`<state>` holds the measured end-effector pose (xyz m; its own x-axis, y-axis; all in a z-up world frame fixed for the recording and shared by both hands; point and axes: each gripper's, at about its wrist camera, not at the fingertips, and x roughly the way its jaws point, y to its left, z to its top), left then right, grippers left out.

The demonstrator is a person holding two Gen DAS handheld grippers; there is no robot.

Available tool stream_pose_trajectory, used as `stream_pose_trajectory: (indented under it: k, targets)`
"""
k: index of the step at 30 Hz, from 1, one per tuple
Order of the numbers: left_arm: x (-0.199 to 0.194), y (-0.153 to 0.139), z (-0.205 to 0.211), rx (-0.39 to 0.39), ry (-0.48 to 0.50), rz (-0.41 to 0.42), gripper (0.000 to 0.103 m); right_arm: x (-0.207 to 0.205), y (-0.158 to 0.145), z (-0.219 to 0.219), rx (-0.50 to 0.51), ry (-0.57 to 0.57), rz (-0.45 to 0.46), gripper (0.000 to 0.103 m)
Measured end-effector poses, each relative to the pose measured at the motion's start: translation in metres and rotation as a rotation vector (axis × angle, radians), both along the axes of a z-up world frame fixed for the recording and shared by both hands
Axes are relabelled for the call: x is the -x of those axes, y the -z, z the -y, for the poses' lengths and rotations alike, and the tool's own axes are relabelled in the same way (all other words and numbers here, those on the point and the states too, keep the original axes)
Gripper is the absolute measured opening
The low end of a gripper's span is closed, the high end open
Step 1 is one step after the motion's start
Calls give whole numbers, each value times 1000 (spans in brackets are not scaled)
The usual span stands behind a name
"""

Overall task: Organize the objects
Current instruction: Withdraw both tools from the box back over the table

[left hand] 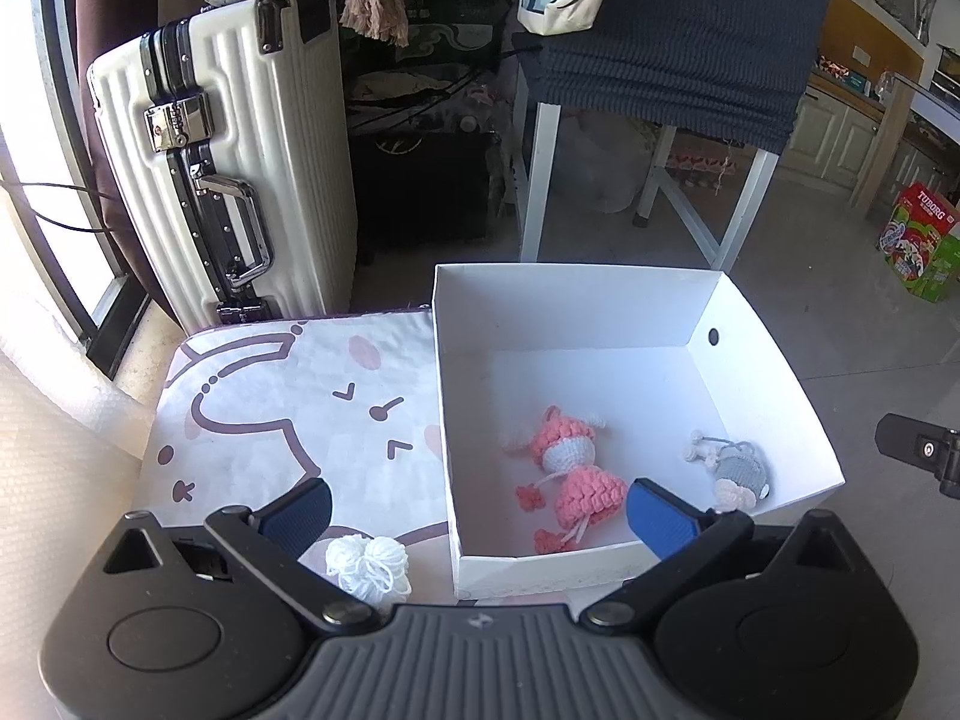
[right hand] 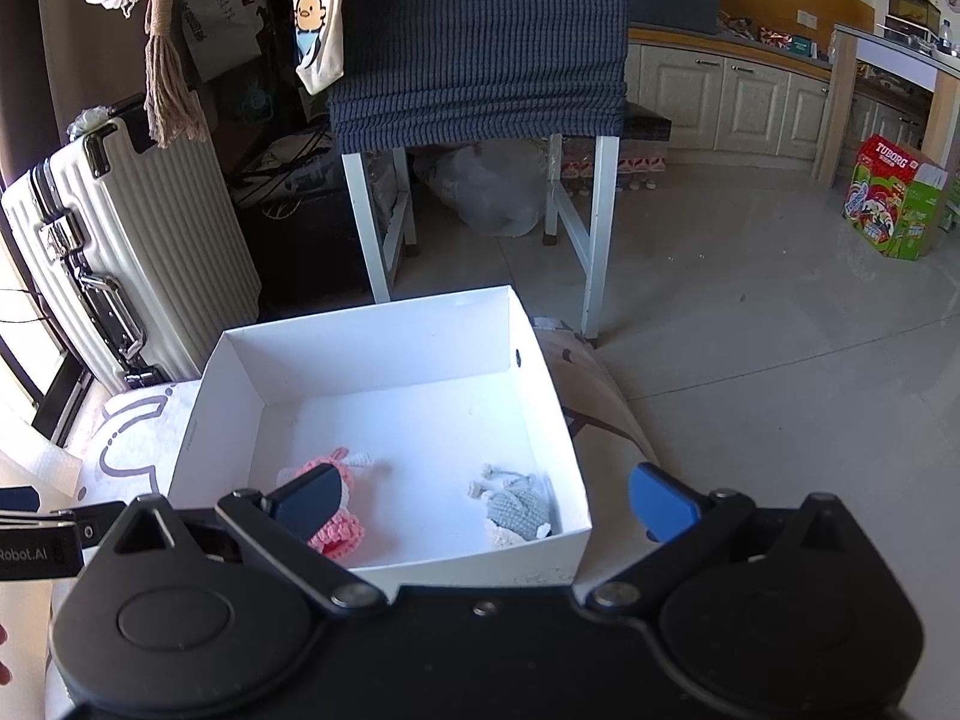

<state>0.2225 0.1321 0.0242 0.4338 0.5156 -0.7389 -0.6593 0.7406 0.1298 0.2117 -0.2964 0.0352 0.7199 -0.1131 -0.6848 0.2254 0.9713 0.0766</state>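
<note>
Two toys are already in the white box (left hand: 774, 360): a pink doll (left hand: 570, 468) lying on the floor of it, and a grey toy (left hand: 741, 471) tucked toward the near right corner. One thing is left outside, a white yarn ball (left hand: 369, 564), and that looks like the one to go for. It sits on the patterned mat (left hand: 288, 396), just beside the box's near left corner and close to the wall. Left gripper (left hand: 477, 510) hangs over that corner with both blue fingers spread wide and nothing between them; the yarn lies low in its view, just inside the left finger (left hand: 300, 510) and well to the left of the midline, so the jaws straddle the box wall more than the ball. My read: a shift left and a drop down is what is called for, keeping the right finger clear of the cardboard rim. The ball is a roundish clump with no real long axis, so any closing direction should do. Right gripper (right hand: 480, 507) is also wide open and empty, over the near edge of the box, with the pink doll behind its left finger (right hand: 312, 495) and the grey toy between the fingers. The yarn does not show in its view at all. So the left hand is plainly the nearer one for this pick.
</note>
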Motion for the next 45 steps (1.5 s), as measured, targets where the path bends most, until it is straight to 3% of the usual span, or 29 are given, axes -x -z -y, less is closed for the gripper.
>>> stream_pose_trajectory:
  k: [12, 29, 35, 40, 45]
  targets:
    - [30, -19, 25, -67, 19, 59, 103, 33, -13, -3, -2, -24, 88, 103]
    - [90, 0, 65, -123, -63, 117, 103, 86, 5, -3, 44, -93, 167, 103]
    - [97, 11, 76, -161, -76, 111, 103, 94, 16, -9, 76, -120, 156, 103]
    - [94, 28, 77, -140, -94, 77, 103, 92, 30, -8, 78, -154, 133, 103]
    - [94, 55, 68, -24, -138, 28, 103, 80, 50, -4, 60, -145, 60, 103]
